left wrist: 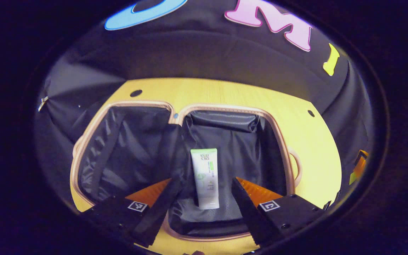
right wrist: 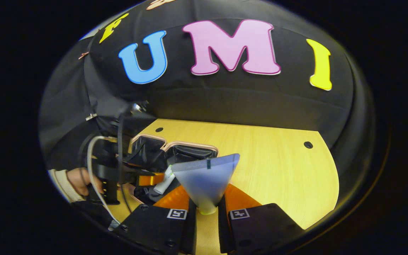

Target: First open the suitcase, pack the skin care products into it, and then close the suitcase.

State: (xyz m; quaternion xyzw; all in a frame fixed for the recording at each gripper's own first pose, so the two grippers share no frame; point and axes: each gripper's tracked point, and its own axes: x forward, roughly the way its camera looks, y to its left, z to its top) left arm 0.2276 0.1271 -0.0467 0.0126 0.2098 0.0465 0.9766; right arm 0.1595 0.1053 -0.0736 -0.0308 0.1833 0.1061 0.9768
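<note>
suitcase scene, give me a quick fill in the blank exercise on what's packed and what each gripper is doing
1. The suitcase lies ___ on the table.
2. The white and green tube lies ___ the suitcase.
3. The right gripper is shut on a frosted ___.
4. The left gripper has its fingers ___.

Missing words: open; inside; tube; open

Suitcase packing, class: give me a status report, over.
Left gripper open above white-and-green tube lying in open pink-trimmed suitcase. Right gripper shut on frosted blue tube. Wooden table, no obstruction seen.
</note>
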